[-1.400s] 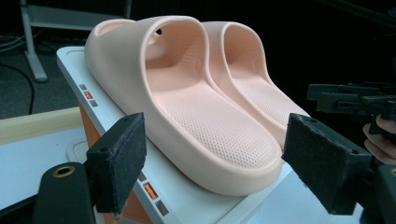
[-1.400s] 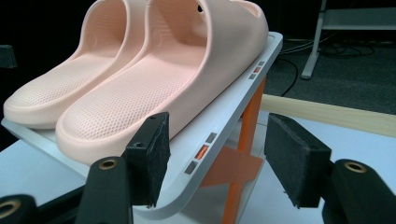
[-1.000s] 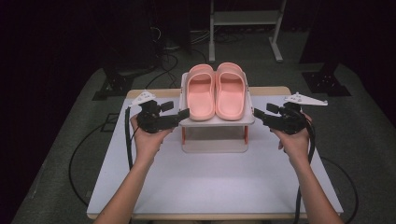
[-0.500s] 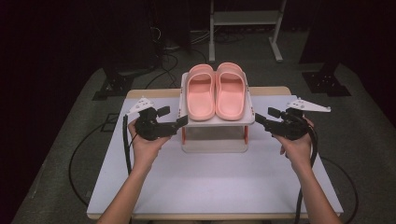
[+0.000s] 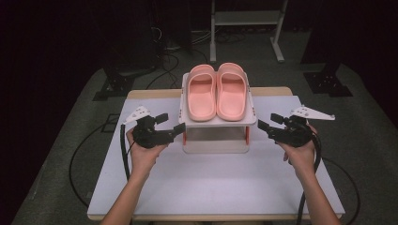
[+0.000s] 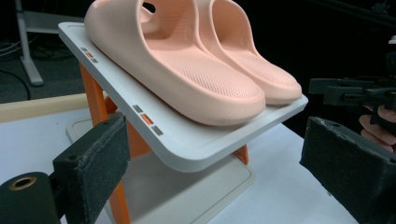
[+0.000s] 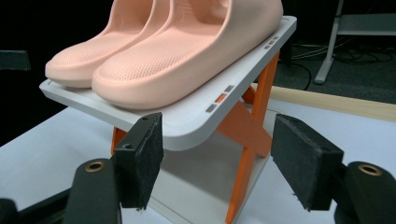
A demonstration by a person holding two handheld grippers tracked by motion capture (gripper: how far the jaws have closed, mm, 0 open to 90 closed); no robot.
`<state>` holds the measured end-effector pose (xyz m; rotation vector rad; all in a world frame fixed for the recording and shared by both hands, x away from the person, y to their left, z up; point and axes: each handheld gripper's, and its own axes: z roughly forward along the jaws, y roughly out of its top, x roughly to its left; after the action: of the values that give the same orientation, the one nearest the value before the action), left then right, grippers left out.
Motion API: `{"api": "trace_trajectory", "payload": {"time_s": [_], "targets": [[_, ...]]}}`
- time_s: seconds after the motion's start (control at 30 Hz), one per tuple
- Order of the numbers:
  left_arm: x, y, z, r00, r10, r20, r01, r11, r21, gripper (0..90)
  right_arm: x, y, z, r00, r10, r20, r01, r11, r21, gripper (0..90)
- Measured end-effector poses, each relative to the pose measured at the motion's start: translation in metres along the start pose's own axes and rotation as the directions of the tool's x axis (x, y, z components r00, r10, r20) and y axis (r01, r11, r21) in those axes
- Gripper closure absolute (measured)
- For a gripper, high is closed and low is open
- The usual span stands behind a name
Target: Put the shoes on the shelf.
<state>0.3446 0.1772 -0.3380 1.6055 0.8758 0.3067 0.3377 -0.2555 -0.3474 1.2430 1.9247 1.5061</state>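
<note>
A pair of pink slippers (image 5: 217, 89) lies side by side on the top shelf of a small white rack (image 5: 216, 123) with orange legs (image 7: 245, 135). My left gripper (image 5: 170, 124) hovers just left of the rack, open, its jaws having just been opening with nothing gripped. In the left gripper view the shelf's corner (image 6: 187, 149) lies ahead of the left gripper (image 6: 215, 126). My right gripper (image 5: 266, 121) is just right of the rack, also open after widening. Ahead of the right gripper (image 7: 217, 123) sit the slippers (image 7: 177, 51).
The rack stands at the back middle of a white tabletop (image 5: 211, 183) with bare room in front. Cables (image 5: 124, 150) trail from both grippers over the table edges. A metal stand (image 5: 244, 18) and dark equipment stand on the floor behind.
My left gripper has drawn back from the rack's side toward the near edge and sunk a little, with its jaws wider. The right gripper has barely shifted and its jaws have widened slightly.
</note>
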Motion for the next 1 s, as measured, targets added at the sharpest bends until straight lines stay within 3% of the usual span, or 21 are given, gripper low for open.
{"api": "trace_trajectory", "payload": {"time_s": [0.07, 1.0], "targets": [[-0.001, -0.004, -0.001, 0.9999, 0.014, 0.004, -0.014, 0.9999, 0.002, 7.8, -0.001, -0.004, -0.002, 1.0000, 0.000, 0.002, 0.000, 1.000, 0.000, 33.6], [-0.005, -0.047, -0.019, 0.9998, 0.019, 0.011, -0.019, 0.9997, -0.015, 7.8, -0.003, -0.043, -0.010, 0.9995, 0.000, -0.031, 0.000, 1.000, 0.010, 32.0]]}}
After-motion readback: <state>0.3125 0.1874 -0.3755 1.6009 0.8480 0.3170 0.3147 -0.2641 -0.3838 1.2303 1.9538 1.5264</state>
